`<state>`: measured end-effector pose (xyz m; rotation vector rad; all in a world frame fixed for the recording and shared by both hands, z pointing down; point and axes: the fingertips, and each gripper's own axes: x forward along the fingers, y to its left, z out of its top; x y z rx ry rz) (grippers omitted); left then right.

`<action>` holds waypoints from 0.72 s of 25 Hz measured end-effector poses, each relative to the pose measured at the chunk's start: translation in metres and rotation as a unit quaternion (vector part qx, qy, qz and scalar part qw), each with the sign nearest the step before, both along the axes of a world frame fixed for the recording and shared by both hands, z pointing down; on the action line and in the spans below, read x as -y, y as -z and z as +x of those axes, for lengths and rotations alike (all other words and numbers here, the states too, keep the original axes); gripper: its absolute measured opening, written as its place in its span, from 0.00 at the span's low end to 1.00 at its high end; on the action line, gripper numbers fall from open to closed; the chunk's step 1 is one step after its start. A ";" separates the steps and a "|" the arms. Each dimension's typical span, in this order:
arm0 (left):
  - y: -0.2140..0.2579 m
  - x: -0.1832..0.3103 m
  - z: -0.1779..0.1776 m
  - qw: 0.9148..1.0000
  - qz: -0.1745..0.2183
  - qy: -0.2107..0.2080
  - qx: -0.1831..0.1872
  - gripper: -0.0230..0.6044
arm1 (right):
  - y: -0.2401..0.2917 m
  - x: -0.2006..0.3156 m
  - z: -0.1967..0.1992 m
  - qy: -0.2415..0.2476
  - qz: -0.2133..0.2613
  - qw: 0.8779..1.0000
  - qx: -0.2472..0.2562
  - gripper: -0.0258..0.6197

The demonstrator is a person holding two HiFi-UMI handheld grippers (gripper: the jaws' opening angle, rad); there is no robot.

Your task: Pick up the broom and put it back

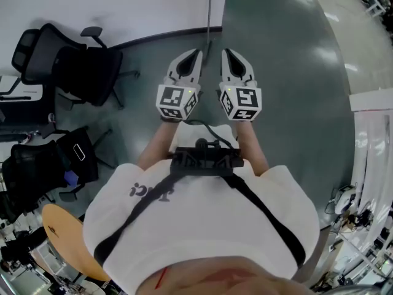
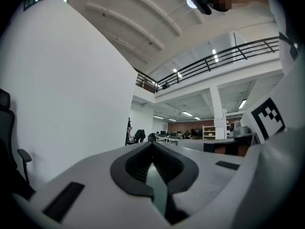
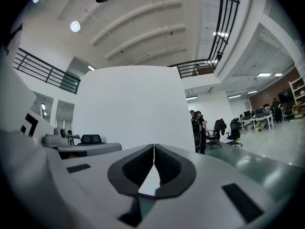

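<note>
Head view shows the person holding the left gripper [image 1: 195,55] and the right gripper [image 1: 227,54] side by side and level. Both have their jaws pressed together with nothing between them. A thin dark pole [image 1: 209,14], which I take for the broom's handle, rests at the white wall [image 1: 123,5] on the far side, well apart from both tools. I think the risk is this: if the jaws are not opened before the reach, the closed tips would only push the pole, and it could slide along the wall and fall on the floor [image 1: 276,72].
</note>
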<state>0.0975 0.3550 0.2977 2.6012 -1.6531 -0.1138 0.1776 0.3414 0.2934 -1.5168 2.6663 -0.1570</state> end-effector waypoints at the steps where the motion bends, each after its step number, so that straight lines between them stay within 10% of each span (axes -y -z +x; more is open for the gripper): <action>1: -0.003 -0.002 -0.010 1.000 -0.001 0.001 0.001 0.05 | -0.002 -0.002 -0.011 0.004 0.000 1.000 0.004 0.05; 18: -0.023 0.129 -0.023 1.000 -0.010 -0.005 -0.005 0.05 | -0.026 0.127 -0.034 0.013 -0.018 1.000 -0.015 0.05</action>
